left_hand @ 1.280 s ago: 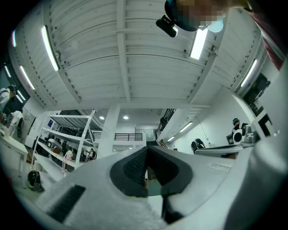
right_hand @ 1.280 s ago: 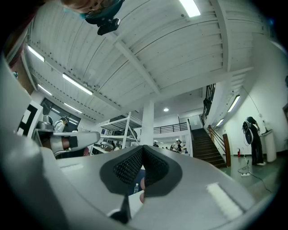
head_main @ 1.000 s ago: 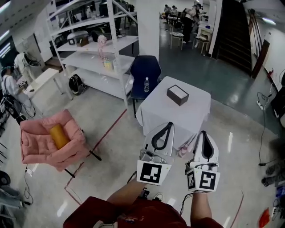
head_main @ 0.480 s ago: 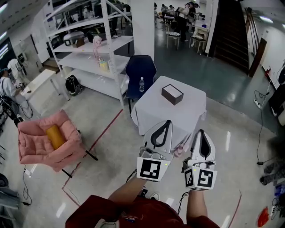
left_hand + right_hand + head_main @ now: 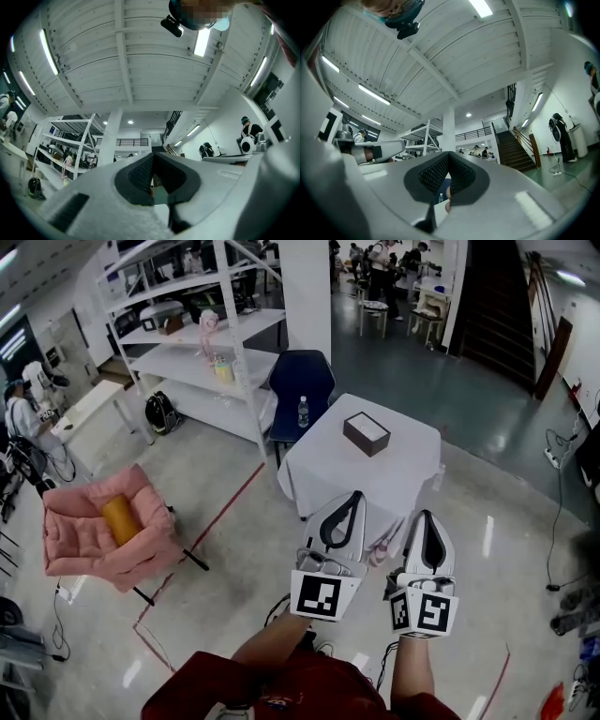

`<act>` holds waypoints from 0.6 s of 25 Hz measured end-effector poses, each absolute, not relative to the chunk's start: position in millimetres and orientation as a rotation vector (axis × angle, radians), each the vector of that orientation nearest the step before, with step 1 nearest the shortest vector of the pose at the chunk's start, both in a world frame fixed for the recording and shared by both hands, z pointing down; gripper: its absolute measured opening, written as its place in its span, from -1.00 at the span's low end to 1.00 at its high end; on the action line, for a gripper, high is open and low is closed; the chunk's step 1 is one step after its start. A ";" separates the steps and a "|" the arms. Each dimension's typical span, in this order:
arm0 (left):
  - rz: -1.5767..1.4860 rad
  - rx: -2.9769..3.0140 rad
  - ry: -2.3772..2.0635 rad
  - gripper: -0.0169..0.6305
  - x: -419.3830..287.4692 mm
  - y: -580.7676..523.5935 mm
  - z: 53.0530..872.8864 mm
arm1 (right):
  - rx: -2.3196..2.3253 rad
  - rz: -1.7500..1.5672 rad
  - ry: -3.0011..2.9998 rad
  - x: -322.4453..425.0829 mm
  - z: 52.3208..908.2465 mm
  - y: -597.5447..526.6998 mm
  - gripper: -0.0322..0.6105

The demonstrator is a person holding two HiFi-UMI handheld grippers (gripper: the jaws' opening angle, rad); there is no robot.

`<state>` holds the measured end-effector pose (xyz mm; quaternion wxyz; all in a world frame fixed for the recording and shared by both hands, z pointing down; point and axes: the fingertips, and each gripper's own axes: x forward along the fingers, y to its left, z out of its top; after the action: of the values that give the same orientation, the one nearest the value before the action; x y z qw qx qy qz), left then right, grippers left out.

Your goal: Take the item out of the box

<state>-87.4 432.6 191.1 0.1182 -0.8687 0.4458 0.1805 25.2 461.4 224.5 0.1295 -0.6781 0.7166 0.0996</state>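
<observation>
A small dark box with a white top stands on a table draped in white cloth, some way ahead of me. Whether the white is a lid or something inside cannot be told from here. My left gripper and right gripper are held side by side in front of my body, short of the table's near edge. Both are shut with nothing between the jaws. In the left gripper view the left gripper points up towards the ceiling and the far wall. The right gripper does the same in its own view.
A blue chair with a water bottle stands behind the table. White shelving is at the back left. On the left sits a pink armchair with an orange cushion. Stairs rise at the right; people stand far back.
The head view has swayed slightly, so the table and box shifted a little in the frame. Both grippers keep the same pose and stay shut.
</observation>
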 end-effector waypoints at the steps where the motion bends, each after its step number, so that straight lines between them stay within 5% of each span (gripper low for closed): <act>1: 0.529 -2.539 1.304 -0.94 -85.5 431.1 191.7 | -1.966 0.285 2.090 26.3 225.7 459.1 -0.90; 15: 0.534 -2.607 1.330 -0.94 -78.1 366.5 214.1 | -1.967 0.273 2.119 32.9 238.0 397.9 -0.90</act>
<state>-78.1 366.5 214.1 0.0831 -0.8733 0.4456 0.1788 32.9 397.9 238.0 0.1185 -0.6727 0.7244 0.0933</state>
